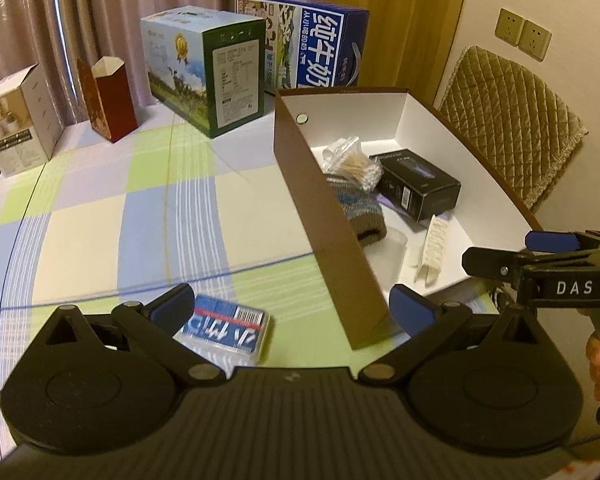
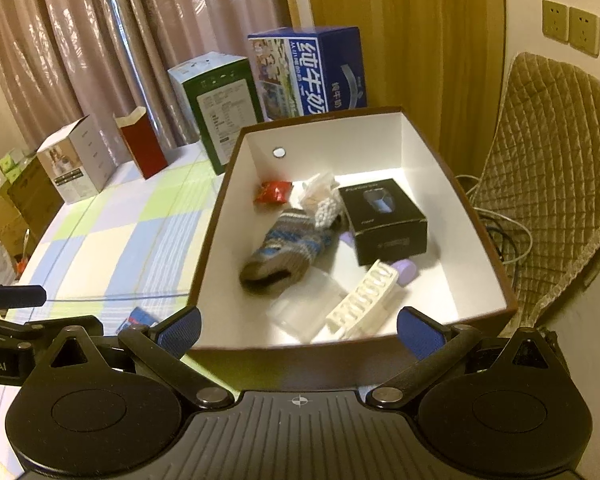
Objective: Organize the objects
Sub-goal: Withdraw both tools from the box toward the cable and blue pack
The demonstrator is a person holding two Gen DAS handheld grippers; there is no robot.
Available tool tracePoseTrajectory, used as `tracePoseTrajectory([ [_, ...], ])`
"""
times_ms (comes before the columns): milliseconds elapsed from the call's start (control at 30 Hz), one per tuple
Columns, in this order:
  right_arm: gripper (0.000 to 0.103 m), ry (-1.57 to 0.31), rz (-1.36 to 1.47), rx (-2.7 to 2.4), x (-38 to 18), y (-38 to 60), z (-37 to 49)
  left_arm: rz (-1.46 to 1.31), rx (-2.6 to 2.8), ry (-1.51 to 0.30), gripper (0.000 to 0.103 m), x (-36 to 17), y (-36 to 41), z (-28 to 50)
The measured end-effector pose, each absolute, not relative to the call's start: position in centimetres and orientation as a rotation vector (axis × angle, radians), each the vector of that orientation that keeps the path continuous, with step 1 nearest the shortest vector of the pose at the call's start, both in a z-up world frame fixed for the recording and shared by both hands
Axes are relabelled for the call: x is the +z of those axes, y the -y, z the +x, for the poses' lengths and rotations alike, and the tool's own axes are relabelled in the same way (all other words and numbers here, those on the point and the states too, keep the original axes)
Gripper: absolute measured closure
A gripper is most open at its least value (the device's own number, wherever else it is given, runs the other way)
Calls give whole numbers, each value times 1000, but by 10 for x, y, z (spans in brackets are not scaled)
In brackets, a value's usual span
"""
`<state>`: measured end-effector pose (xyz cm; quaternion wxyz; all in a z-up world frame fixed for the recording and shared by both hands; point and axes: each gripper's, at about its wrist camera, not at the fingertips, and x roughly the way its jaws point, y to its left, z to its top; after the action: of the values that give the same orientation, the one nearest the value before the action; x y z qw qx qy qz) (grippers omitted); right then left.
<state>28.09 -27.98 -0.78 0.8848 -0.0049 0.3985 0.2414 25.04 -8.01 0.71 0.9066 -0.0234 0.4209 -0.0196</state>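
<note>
A brown box (image 1: 324, 216) (image 2: 476, 216) with a white inside holds a knitted sock (image 2: 284, 248), a black carton (image 2: 384, 220), a bag of cotton swabs (image 2: 324, 204), a red packet (image 2: 273, 192), a white comb-like piece (image 2: 360, 304) and a clear plastic cup (image 2: 304, 308). A blue tissue pack (image 1: 224, 328) (image 2: 138, 318) lies on the checked cloth left of the box. My left gripper (image 1: 296, 312) is open, its fingers either side of the tissue pack and the box's near corner. My right gripper (image 2: 300, 332) is open and empty at the box's near wall.
Upright cartons stand along the table's back: a white one (image 1: 18, 124), a red one (image 1: 108, 100), a green one (image 1: 212, 68), a blue one (image 1: 312, 44). A quilted chair (image 2: 552, 184) and cables (image 2: 504, 232) are right of the box.
</note>
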Motion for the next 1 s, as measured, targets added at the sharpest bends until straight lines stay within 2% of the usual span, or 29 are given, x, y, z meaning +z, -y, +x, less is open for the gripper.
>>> tracePoseTrajectory([
  [1000,2,-963,-54,687,-57,163,202,-153,101,-924,1,-20,-53,165],
])
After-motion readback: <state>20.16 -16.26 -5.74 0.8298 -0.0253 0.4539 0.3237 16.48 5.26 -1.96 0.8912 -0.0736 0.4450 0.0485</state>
